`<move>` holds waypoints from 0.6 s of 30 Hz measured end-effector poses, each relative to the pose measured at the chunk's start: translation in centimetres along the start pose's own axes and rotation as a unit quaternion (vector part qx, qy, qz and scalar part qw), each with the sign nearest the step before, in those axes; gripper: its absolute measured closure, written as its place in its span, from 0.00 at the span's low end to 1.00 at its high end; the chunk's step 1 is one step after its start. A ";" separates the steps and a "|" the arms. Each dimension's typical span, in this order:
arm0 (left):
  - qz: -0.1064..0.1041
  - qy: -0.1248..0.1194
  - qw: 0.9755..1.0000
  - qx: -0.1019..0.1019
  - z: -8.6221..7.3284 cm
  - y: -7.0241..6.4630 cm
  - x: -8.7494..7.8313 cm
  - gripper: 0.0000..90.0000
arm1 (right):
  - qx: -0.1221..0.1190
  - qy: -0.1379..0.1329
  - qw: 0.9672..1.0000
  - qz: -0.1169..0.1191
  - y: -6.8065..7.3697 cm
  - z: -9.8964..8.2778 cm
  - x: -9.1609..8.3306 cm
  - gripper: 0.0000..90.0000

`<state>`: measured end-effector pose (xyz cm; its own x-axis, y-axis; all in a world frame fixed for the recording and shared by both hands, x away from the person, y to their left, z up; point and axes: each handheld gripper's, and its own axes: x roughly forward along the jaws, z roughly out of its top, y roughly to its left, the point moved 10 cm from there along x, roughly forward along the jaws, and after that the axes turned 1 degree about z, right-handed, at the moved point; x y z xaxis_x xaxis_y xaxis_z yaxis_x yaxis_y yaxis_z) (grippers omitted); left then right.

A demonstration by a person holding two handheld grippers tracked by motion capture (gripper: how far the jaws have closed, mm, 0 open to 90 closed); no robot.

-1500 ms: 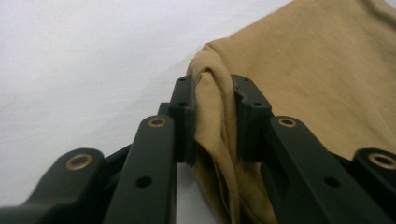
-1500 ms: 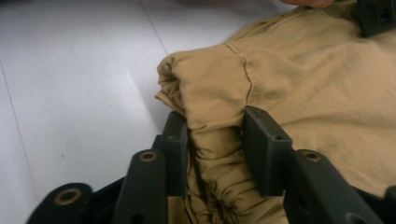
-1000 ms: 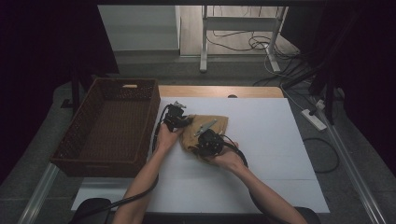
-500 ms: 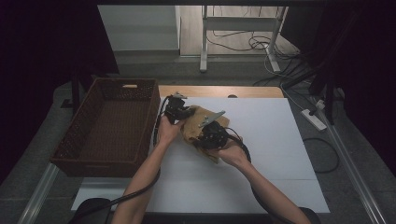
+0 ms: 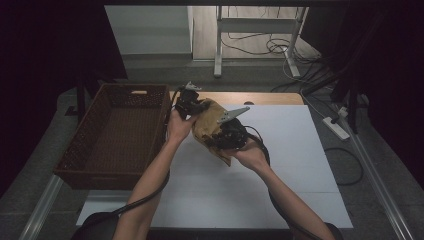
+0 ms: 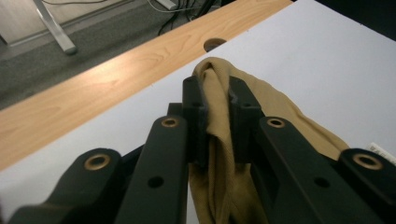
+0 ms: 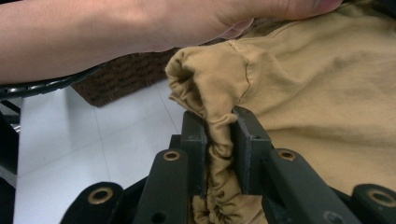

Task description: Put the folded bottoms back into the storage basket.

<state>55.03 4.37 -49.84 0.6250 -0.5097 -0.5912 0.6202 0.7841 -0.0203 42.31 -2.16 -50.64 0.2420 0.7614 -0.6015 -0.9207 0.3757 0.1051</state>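
A mustard-yellow cloth (image 5: 207,125) hangs bunched between both hands above the white table top (image 5: 290,165). My left gripper (image 5: 189,102) is shut on a fold of the cloth (image 6: 218,121), which runs pinched between its two black jaws. My right gripper (image 5: 227,136) is shut on a gathered edge of the cloth (image 7: 219,126); the rest of the cloth (image 7: 327,93) spreads to the right in the right gripper view. The person's left forearm (image 7: 116,32) crosses the top of that view.
A dark brown wicker basket (image 5: 117,132) stands at the table's left, its inside bare. A wooden strip (image 5: 270,97) with a round hole (image 6: 214,44) borders the far edge of the white surface. Cables lie on the floor beyond, with a power strip (image 5: 336,127) at right.
Both hands have risen with the cloth, lifting it off the white surface. The left gripper has moved up toward the table's far edge near the basket corner.
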 end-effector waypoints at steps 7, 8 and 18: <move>0.005 0.004 1.000 0.008 0.9 0.6 -1.6 0.89 | -0.006 -0.012 1.000 0.008 0.6 1.6 -0.2 0.85; 0.004 0.004 1.000 0.007 1.0 0.8 -1.9 0.88 | -0.006 -0.014 1.000 0.009 0.7 1.8 -0.2 0.85; 0.011 -0.007 1.000 -0.002 2.1 2.6 -4.5 0.88 | -0.013 -0.021 0.999 0.020 1.4 4.4 0.5 0.85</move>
<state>54.83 7.98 -45.59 0.6444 -0.4979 -0.5804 0.6049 0.7962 -0.0114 42.45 1.09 -47.29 0.2166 0.7977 -0.5629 -0.9378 0.3303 0.1072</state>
